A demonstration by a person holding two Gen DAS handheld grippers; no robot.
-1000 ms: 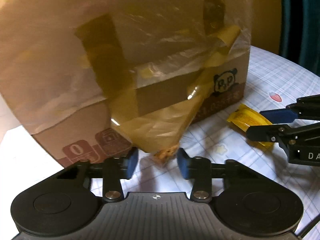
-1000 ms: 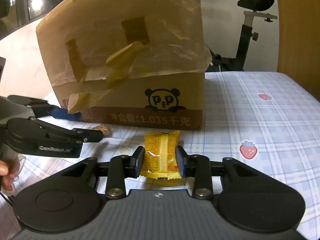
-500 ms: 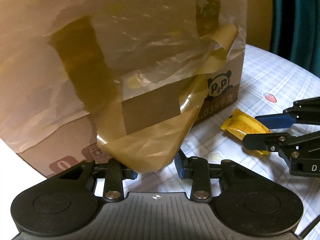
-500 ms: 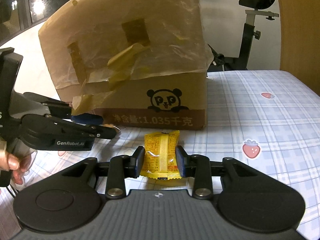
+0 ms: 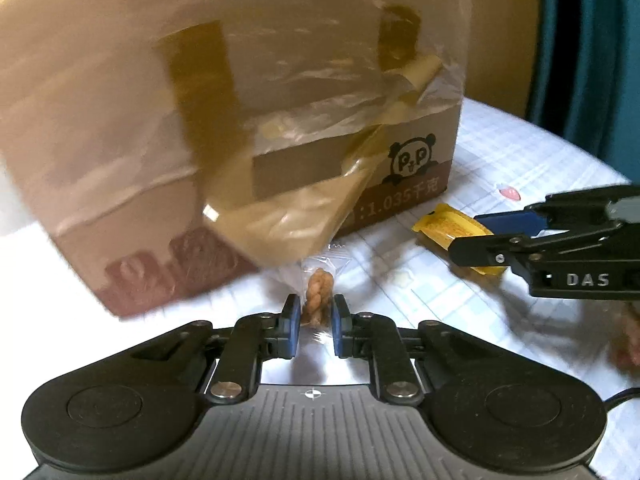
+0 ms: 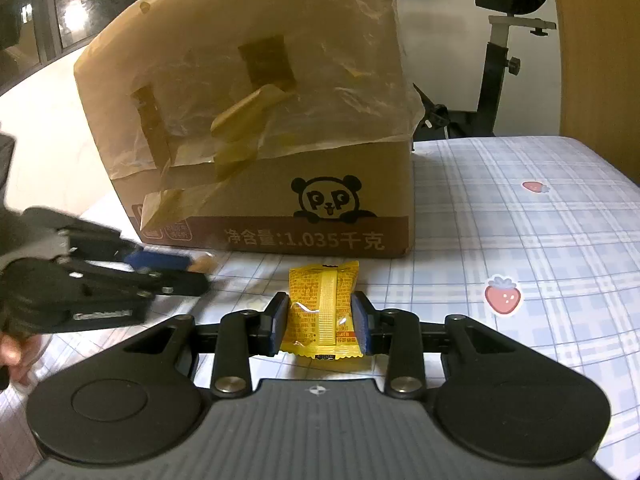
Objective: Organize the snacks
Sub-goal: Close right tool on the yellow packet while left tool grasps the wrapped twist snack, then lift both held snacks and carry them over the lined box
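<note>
A brown cardboard box (image 5: 120, 128) with a panda logo and loose plastic film and tape stands on the checked tablecloth; it also shows in the right wrist view (image 6: 256, 120). My left gripper (image 5: 314, 312) is shut on a clear-wrapped twisted pastry snack (image 5: 318, 292), just in front of the box's hanging tape flap. My right gripper (image 6: 320, 320) is shut on a yellow snack packet (image 6: 322, 308) in front of the box. The yellow packet (image 5: 452, 228) and right gripper show at the right of the left wrist view. The left gripper (image 6: 192, 270) shows at the left of the right wrist view.
The tablecloth (image 6: 540, 240) is white and blue checked with strawberry prints. An exercise bike (image 6: 504, 40) stands behind the table. A wooden panel (image 6: 600, 60) rises at the far right. A teal curtain (image 5: 592, 60) hangs at the back.
My left gripper closed on the twisted pastry snack and drew back from under the tape flap, blurred with motion. My right gripper stayed shut on the yellow packet, hardly moving.
</note>
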